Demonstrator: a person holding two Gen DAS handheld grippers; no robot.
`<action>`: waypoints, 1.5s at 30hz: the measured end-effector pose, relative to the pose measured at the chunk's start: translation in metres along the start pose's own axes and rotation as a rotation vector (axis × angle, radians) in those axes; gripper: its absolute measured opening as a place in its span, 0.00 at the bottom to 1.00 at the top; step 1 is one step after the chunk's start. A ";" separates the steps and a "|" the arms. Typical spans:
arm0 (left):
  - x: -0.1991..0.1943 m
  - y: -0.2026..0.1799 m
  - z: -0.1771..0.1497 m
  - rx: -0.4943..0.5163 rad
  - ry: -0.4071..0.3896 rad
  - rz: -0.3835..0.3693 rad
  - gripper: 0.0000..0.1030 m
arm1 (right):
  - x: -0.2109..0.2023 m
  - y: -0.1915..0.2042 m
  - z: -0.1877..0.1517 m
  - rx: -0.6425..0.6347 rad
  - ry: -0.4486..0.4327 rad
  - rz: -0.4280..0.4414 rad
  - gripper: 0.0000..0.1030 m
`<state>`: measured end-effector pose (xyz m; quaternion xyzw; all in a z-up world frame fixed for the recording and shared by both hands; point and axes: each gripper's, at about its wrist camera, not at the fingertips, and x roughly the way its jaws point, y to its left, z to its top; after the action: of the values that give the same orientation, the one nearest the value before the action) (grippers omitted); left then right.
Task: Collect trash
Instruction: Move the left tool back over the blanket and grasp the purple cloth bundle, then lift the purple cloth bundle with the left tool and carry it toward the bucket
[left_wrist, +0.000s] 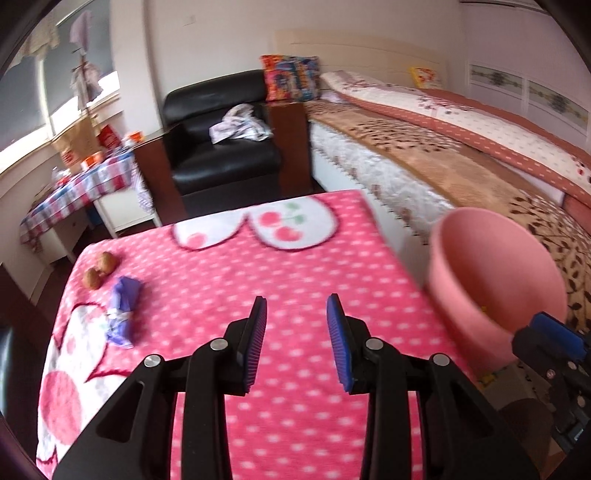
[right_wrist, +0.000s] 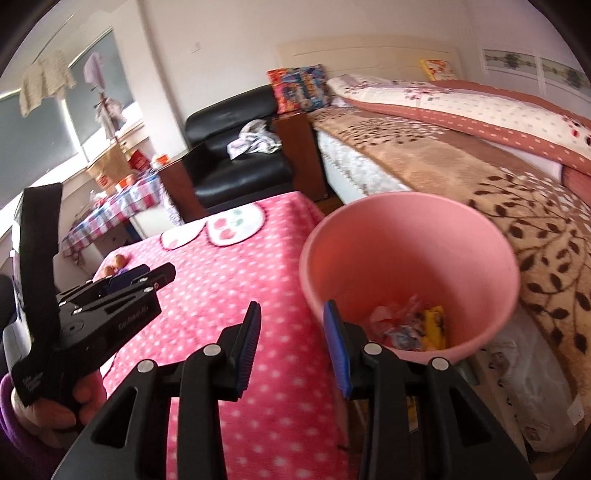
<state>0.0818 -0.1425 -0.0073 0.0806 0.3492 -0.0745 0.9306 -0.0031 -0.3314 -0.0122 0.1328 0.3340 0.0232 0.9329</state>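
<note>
Pink plastic bin (right_wrist: 410, 258), wrappers inside, is seen beside the bench (left_wrist: 258, 266), over which both the left tool (left_wrist: 297, 343) and right tool (right_wrist: 291, 347) are held released, empty.

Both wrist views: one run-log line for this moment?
left gripper: open, empty | right gripper: open, empty | pink bin: holds wrappers, beside table | purple wrapper, walnuts: on pink blanket

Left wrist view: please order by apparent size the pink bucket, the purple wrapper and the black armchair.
1. black armchair and pink bucket: alike; the bucket is nearer, so unranked.
2. purple wrapper, clearly smallest.
</note>
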 end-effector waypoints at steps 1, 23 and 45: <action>0.001 0.007 -0.001 -0.010 0.004 0.008 0.33 | 0.002 0.006 0.000 -0.011 0.003 0.008 0.33; 0.039 0.134 -0.002 -0.102 0.060 0.223 0.33 | 0.051 0.076 0.006 -0.126 0.076 0.085 0.34; 0.092 0.181 -0.019 -0.187 0.214 0.294 0.33 | 0.085 0.102 0.003 -0.161 0.140 0.121 0.34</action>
<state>0.1736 0.0304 -0.0644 0.0512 0.4358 0.1039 0.8925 0.0695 -0.2226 -0.0351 0.0754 0.3867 0.1155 0.9118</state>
